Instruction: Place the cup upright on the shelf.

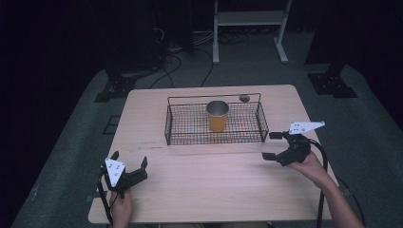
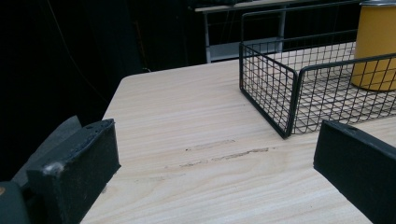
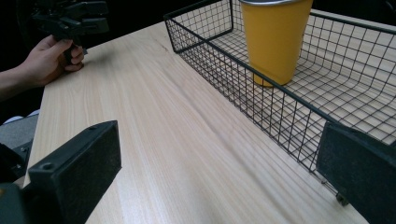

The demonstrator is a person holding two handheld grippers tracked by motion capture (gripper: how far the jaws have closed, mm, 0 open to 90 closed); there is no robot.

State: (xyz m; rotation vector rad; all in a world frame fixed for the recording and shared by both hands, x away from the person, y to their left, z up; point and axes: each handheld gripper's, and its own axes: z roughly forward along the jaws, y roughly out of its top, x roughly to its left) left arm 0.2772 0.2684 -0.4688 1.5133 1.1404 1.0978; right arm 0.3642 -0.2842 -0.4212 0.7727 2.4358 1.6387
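High view: my left tool & right tool both wide, empty, on the tabletop; yellow cup upright in wire basket. Left tool view: cup cut off at right edge. Right tool view: cup near; prob pre-grasp, next I'd reach over the basket wall

Table: light wood, scuffed near the basket.
Frame: white, on grey floor beyond.
Cables: black, trailing.

One wire basket is counted on the surface, one orange cup inside it. Two hand-held grippers are seen: left, right.
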